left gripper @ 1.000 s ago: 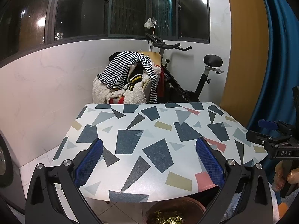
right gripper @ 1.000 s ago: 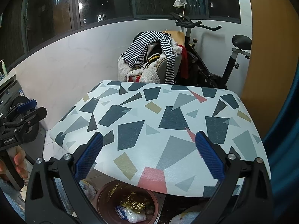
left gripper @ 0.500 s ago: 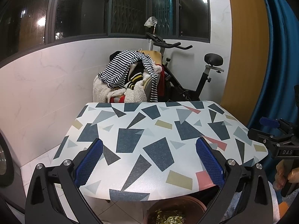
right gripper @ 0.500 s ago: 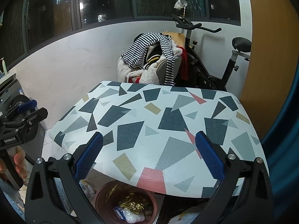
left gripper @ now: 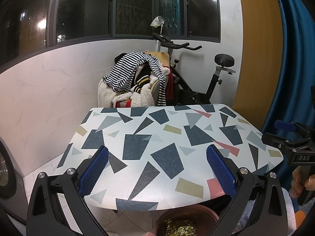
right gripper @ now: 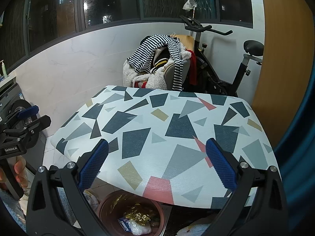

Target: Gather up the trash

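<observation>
Gaping wide, left gripper and right gripper above brown bin of gold foil wrapper.

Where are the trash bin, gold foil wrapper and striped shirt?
trash bin (right gripper: 104, 206), right wrist view, on its brown rim.
gold foil wrapper (right gripper: 137, 215), right wrist view, on the crumpled middle.
striped shirt (left gripper: 126, 72), left wrist view, on the draped front.

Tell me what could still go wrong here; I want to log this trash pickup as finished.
The table shows no trash, and both the left gripper and the right gripper hang open and empty. Two risks:
1. The bin sits partly under the table edge, so later drops may miss.
2. Pale wrappers lie on the floor beside it, possibly uncollected.
</observation>
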`<state>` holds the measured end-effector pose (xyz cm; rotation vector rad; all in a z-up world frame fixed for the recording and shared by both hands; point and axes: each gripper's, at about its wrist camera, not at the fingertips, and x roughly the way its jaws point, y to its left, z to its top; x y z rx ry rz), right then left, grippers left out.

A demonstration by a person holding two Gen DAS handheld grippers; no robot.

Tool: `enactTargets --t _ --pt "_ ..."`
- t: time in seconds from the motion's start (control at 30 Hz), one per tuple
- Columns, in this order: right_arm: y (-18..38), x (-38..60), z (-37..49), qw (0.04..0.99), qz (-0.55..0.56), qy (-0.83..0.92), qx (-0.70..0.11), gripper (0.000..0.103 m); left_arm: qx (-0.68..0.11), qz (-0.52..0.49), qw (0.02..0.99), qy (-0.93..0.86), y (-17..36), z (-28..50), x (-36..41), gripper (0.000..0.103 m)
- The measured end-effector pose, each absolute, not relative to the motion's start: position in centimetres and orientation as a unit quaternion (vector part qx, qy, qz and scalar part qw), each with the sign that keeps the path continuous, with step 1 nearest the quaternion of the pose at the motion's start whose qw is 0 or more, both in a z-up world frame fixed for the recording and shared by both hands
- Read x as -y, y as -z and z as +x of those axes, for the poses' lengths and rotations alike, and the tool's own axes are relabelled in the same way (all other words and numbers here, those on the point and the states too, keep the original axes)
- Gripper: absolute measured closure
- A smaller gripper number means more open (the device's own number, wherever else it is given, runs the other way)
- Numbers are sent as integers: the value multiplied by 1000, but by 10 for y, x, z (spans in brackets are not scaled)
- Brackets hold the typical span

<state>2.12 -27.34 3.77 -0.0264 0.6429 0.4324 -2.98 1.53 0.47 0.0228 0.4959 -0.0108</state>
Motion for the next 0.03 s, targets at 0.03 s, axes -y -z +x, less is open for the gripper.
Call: enactTargets --t 0.03 --pt "-38 273 21 926 -13 -211 -313 6 -246 14 969 4 -5 -29 -15 6"
